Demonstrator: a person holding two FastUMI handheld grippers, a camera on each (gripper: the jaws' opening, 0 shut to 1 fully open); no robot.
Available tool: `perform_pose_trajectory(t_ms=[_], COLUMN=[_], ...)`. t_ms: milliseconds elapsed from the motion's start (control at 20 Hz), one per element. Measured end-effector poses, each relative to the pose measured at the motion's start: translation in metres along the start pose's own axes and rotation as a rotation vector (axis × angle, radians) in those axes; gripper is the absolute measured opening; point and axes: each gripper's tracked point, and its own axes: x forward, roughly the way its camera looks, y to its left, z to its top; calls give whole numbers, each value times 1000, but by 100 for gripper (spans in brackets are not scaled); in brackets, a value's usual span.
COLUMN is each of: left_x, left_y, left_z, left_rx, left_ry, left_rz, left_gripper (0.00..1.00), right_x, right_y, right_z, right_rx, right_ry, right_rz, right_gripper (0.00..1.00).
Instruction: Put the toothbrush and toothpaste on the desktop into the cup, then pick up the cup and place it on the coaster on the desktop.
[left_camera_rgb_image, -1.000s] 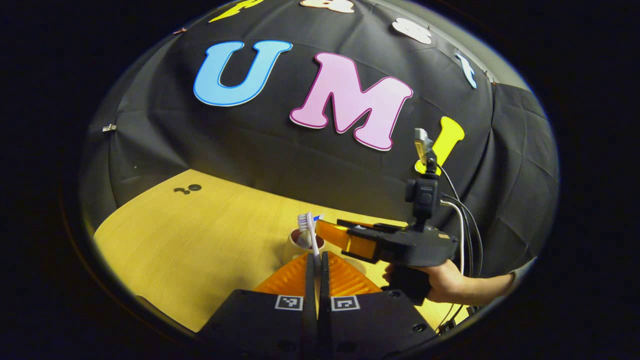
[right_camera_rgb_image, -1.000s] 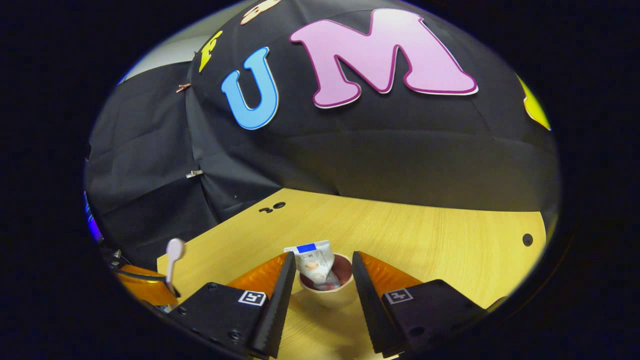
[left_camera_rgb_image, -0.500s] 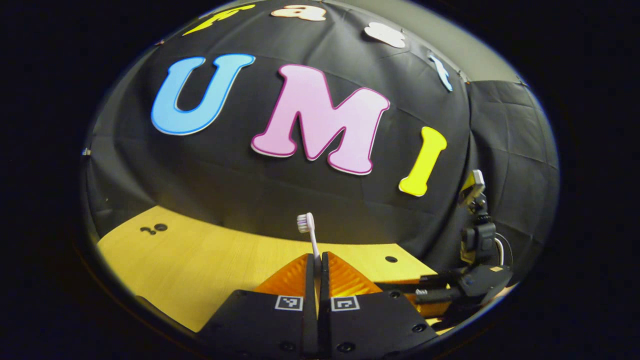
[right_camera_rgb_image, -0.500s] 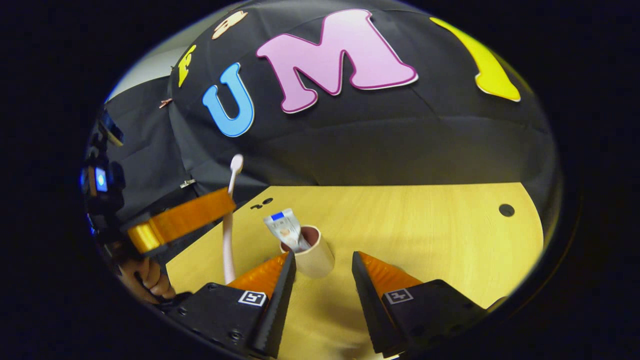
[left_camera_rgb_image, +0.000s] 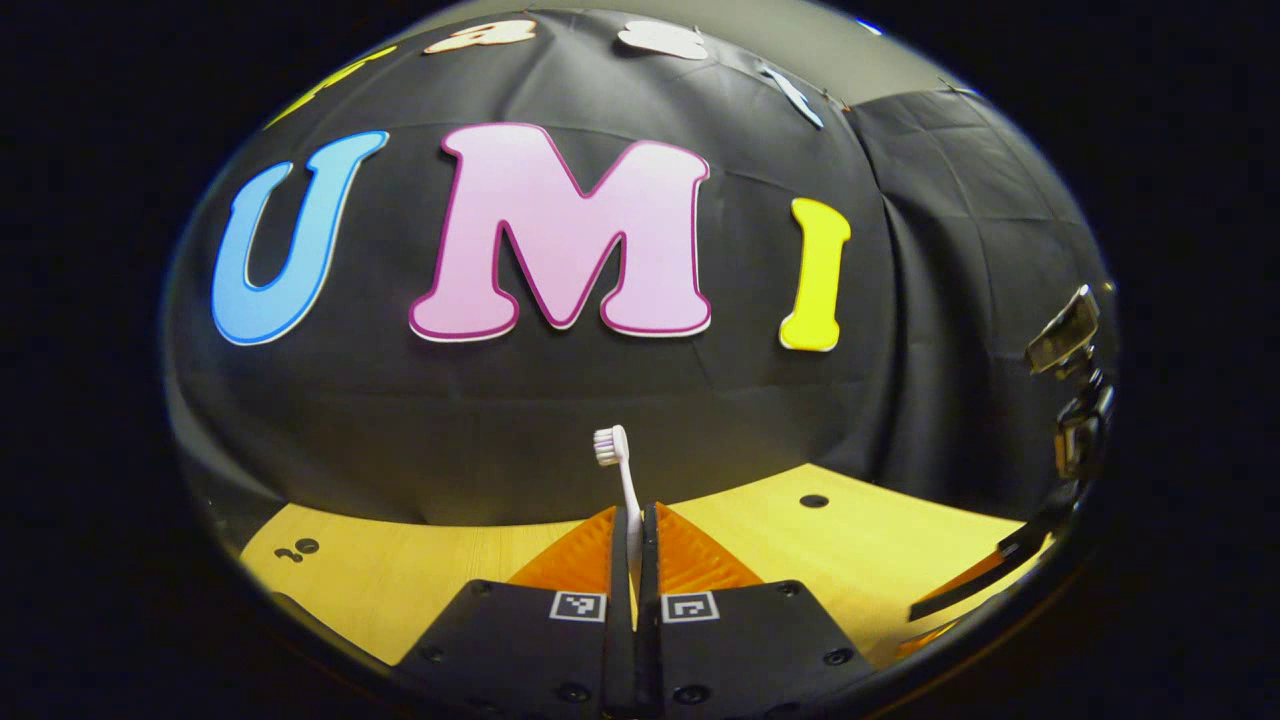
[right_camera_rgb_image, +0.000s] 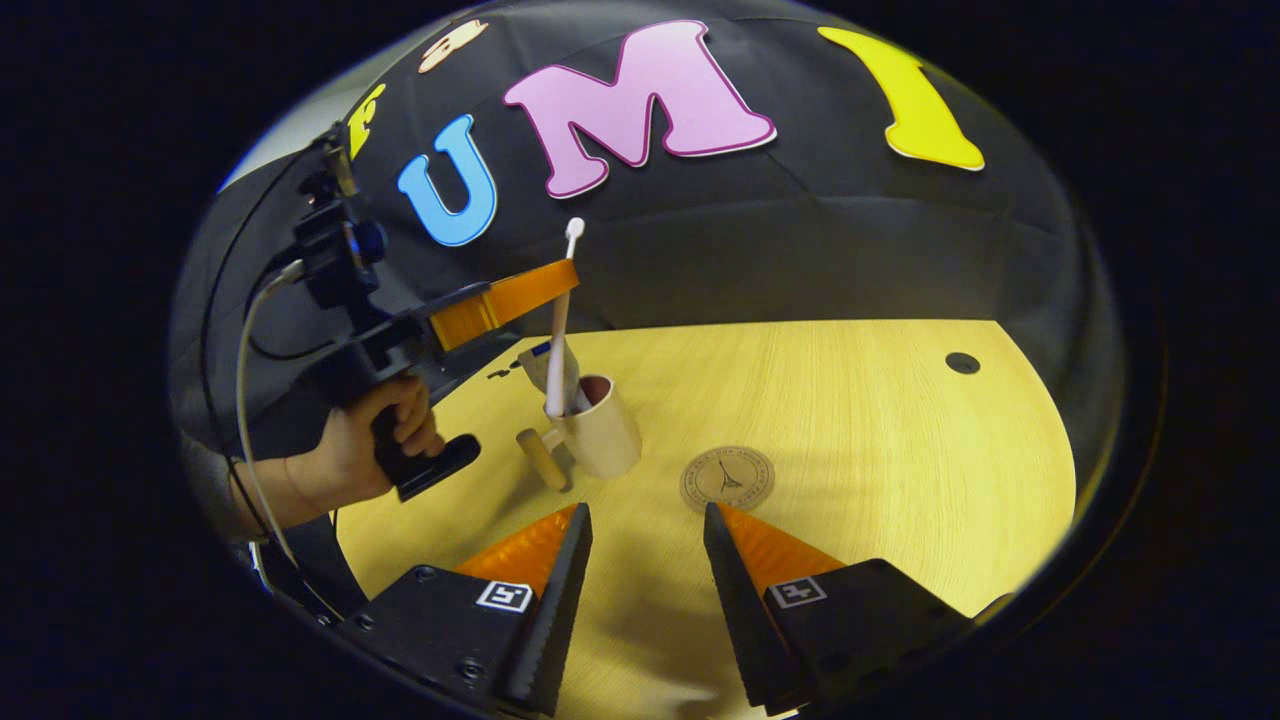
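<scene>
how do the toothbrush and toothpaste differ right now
The toothbrush is clamped in the left gripper, upright, its lower end at the cup mouth; the toothpaste already sits in the cup, gripped by nothing. The toothbrush is a thin stick; the toothpaste is a flat, wider tube, leaning. Both are at the cup, which stands off the coaster.

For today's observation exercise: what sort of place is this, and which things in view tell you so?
Likely a staged recording booth: black cloth wall, bare wooden desktop, and a hand-held left gripper lowering a toothbrush into a cup near a coaster.
</scene>
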Motion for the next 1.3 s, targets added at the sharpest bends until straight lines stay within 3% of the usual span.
perform_pose_trajectory(t_ms=[250,600,1300], left_x=[20,24,27], left_y=[7,3,12], left_z=[-24,-11,-19], left_rx=[39,116,136], left_ry=[34,-1,-5], left_rz=[4,-21,5], left_gripper=[6,6,7], right_x=[-13,-16,-23], right_y=[-5,-9,-14], right_z=[-4,-9,-7], right_rx=[6,40,66], right_ry=[-19,-12,-22], right_rz=[-30,-44,-60], right_gripper=[70,70,70])
